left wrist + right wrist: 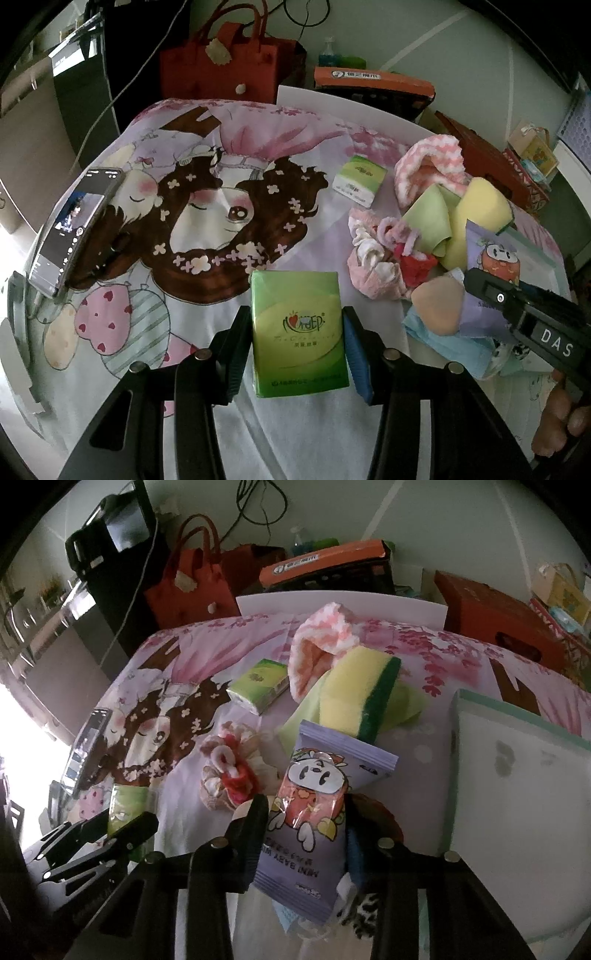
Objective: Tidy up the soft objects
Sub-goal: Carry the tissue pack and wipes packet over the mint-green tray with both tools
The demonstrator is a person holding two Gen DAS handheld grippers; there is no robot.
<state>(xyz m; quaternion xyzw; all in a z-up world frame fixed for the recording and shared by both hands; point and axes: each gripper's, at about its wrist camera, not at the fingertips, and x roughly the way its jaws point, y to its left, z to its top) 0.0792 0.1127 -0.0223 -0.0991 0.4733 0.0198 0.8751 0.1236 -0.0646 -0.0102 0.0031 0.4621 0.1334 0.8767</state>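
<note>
My left gripper (297, 332) is shut on a green tissue pack (299, 332), held over the cartoon-print cloth (184, 206). My right gripper (306, 823) is shut on a purple wet-wipes packet (314, 812), also seen in the left wrist view (487, 266). A second green tissue pack (360, 179) lies further back on the cloth; it also shows in the right wrist view (258, 690). A pile of soft things sits on the right: a yellow-green sponge (358, 698), a pink-white fluffy towel (325, 642), a light green cloth (430, 214), scrunchies (229, 771) and a beige puff (437, 306).
A phone (74, 229) stands at the cloth's left edge. A white bin with a mint rim (517, 805) is on the right. Behind the table are a red felt bag (229, 62), an orange box (373, 85) and red boxes (491, 158).
</note>
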